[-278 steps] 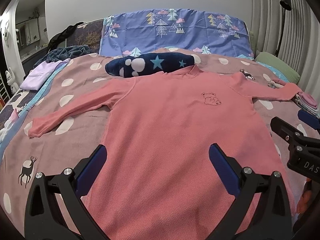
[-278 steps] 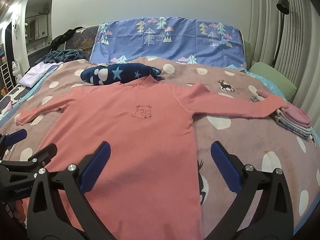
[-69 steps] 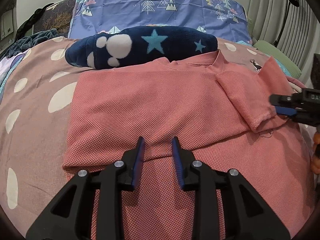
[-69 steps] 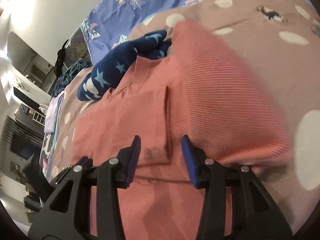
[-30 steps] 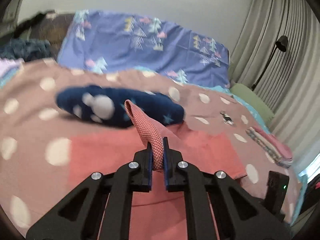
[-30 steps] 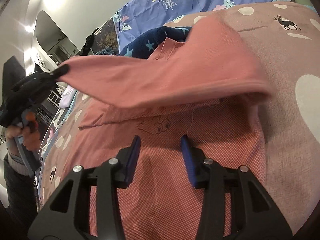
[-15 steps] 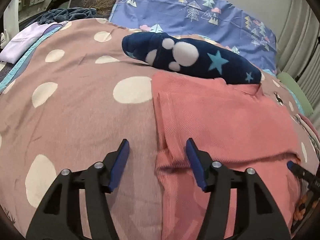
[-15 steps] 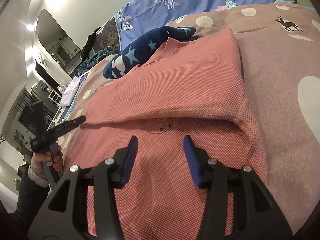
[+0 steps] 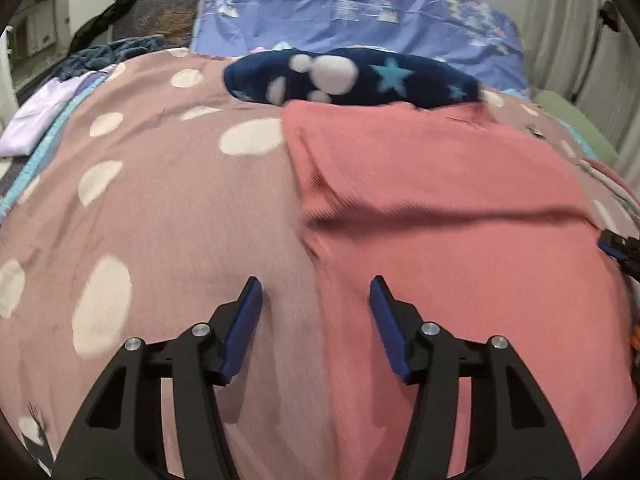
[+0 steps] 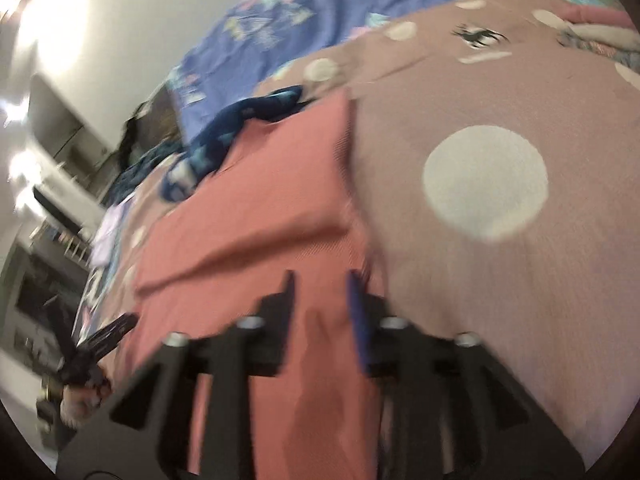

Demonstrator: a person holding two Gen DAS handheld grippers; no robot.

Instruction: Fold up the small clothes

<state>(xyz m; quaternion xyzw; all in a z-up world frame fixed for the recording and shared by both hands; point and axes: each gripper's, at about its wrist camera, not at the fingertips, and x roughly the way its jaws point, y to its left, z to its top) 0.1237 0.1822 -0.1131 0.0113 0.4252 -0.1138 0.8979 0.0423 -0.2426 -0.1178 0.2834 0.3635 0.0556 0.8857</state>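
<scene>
A salmon-pink long-sleeved shirt (image 9: 440,208) lies on the bed, its sleeves and sides folded in to a narrow rectangle with a flap edge across the middle. My left gripper (image 9: 316,300) is open and empty, low over the shirt's left edge. The right gripper's tip (image 9: 616,246) shows at the shirt's right edge. In the blurred right wrist view the shirt (image 10: 256,216) runs up the left half. My right gripper (image 10: 320,292) is open above the shirt's lower right edge. The left gripper (image 10: 108,334) shows at the far left.
A navy fleece garment with stars (image 9: 352,78) lies just beyond the shirt's collar. The mauve polka-dot bedspread (image 9: 160,208) surrounds it. A blue pillow (image 9: 360,12) is at the headboard. A lilac folded garment (image 9: 36,116) lies far left, and folded clothes (image 10: 592,24) lie far right.
Both grippers have drawn back toward the shirt's lower part. My left gripper has opened wider. The right wrist view has tilted and blurred with motion.
</scene>
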